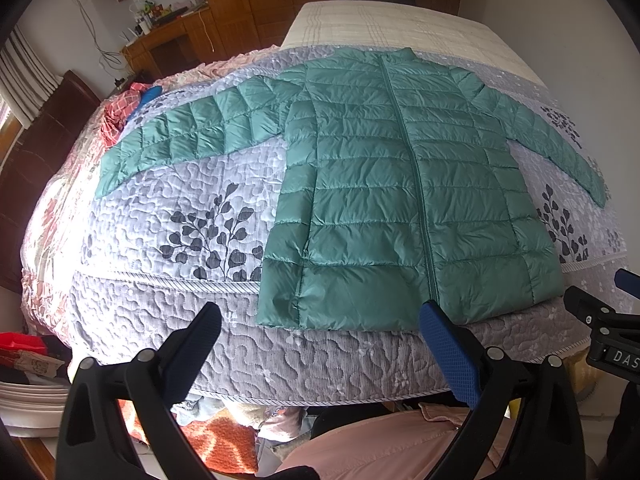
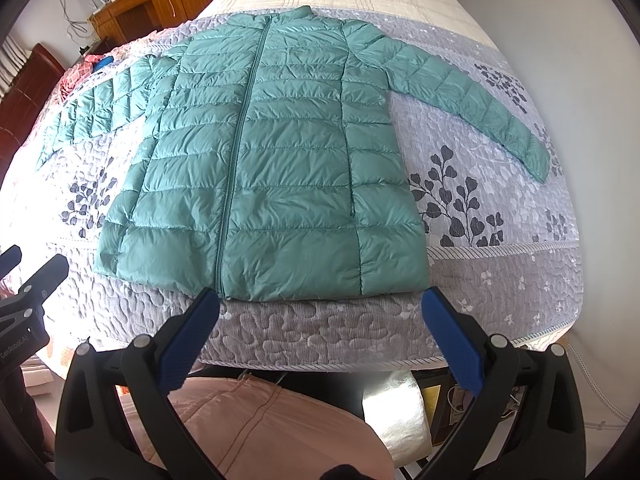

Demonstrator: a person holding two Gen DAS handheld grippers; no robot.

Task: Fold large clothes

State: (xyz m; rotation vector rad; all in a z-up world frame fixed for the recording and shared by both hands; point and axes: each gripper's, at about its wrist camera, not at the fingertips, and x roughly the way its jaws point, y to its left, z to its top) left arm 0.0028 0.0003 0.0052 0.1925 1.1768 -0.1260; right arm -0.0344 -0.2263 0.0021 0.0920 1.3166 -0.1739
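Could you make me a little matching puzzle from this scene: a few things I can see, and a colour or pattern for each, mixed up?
Things:
1. Quilted puffer jacket spread flat on the bed
2. Quilted bedspread under the jacket
3. Textured pads on the right gripper's fingers
4. Wooden desk by the far wall

Colours or patterns:
A. Blue
B. Brown
C. Teal green
D. Grey-white with dark leaf prints

Pairs: 1-C, 2-D, 3-A, 4-B
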